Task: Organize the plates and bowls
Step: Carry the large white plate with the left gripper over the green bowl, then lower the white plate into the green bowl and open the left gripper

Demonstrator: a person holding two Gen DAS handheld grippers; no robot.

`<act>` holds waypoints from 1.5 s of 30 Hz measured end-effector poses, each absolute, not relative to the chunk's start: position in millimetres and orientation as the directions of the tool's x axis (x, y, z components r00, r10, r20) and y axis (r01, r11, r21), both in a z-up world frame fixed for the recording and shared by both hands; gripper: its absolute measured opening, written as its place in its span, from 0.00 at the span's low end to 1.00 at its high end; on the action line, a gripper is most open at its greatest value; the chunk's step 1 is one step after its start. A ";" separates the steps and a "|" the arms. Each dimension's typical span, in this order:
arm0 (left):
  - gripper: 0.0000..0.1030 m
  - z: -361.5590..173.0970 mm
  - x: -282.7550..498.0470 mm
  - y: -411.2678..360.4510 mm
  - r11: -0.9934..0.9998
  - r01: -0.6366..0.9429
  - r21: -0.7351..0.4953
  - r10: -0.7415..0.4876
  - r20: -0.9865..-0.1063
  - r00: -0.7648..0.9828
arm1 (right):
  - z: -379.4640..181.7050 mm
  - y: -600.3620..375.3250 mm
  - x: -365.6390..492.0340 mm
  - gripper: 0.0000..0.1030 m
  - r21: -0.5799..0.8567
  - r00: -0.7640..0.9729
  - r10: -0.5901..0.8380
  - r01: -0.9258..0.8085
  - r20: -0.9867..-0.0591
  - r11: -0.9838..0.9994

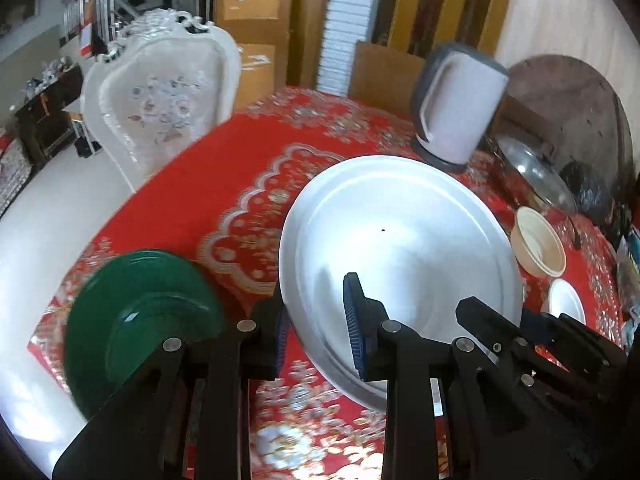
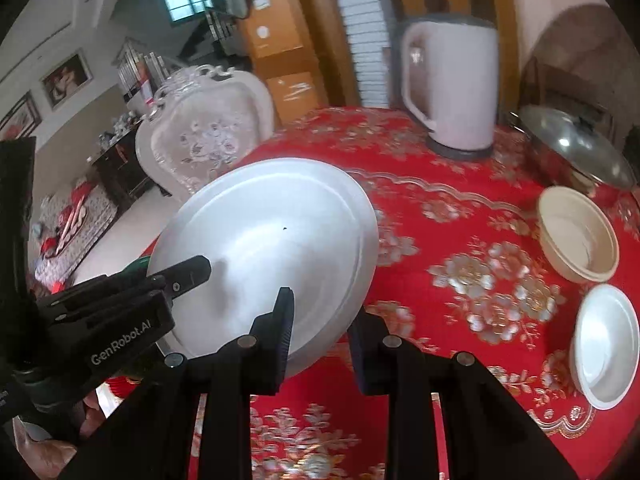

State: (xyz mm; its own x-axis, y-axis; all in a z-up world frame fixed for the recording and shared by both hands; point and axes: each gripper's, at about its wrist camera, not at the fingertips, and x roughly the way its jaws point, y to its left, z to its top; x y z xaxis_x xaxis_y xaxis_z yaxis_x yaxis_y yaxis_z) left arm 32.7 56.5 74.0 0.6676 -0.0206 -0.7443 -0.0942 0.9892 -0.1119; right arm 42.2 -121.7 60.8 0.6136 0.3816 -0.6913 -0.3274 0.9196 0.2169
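White plate (image 1: pixel 400 240) tilted above red tablecloth (image 1: pixel 200 184); left gripper (image 1: pixel 316 332), right gripper (image 2: pixel 320 332), jaws pinching rim

Both grippers, left (image 1: pixel 320 320) and right (image 2: pixel 320 332), angle downward, jaws clamped.

White plate (image 1: pixel 400 240), floral red tablecloth (image 1: pixel 224 184)
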 end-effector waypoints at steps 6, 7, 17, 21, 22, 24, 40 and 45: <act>0.24 81.4 8.8 95.4 0.979 -0.161 -0.122 0.023 -0.725 0.688 | 66.7 -88.6 32.8 0.26 0.189 0.605 0.412 -0.398 -0.681 0.898; 0.24 82.0 5.6 101.5 0.977 -0.173 -0.122 0.032 -0.724 0.689 | 67.3 -81.6 31.6 0.26 0.184 0.602 0.418 -0.412 -0.681 0.892; 0.24 88.6 -28.9 149.0 0.953 -0.276 -0.127 0.110 -0.704 0.702 | 70.0 -26.2 19.9 0.27 0.145 0.573 0.464 -0.514 -0.675 0.846; 0.24 84.9 -36.7 164.6 0.943 -0.310 -0.124 0.135 -0.707 0.694 | 70.5 -8.2 15.0 0.27 0.130 0.561 0.476 -0.546 -0.677 0.828; 0.24 82.9 -38.4 169.1 0.939 -0.319 -0.127 0.138 -0.711 0.690 | 69.7 -3.0 13.6 0.27 0.124 0.558 0.478 -0.554 -0.679 0.823; 0.24 80.2 -41.8 175.2 0.934 -0.332 -0.131 0.144 -0.714 0.685 | 67.8 5.1 12.2 0.27 0.116 0.553 0.479 -0.565 -0.682 0.817; 0.24 48.9 -39.2 203.1 0.913 -0.386 -0.135 0.155 -0.760 0.632 | 46.0 44.8 9.0 0.27 0.077 0.504 0.450 -0.598 -0.737 0.798; 0.24 37.4 -35.5 206.8 0.908 -0.395 -0.138 0.148 -0.777 0.612 | 38.8 51.4 8.6 0.27 0.068 0.491 0.434 -0.600 -0.755 0.797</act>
State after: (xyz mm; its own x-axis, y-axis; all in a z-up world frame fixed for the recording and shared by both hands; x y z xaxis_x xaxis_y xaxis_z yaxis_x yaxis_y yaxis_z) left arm -35.5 206.8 37.4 0.6115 0.1478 -0.7773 -0.3951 0.9082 -0.1381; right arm 8.6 51.4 38.8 0.4913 0.4344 -0.7549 -0.6004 0.7968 0.0677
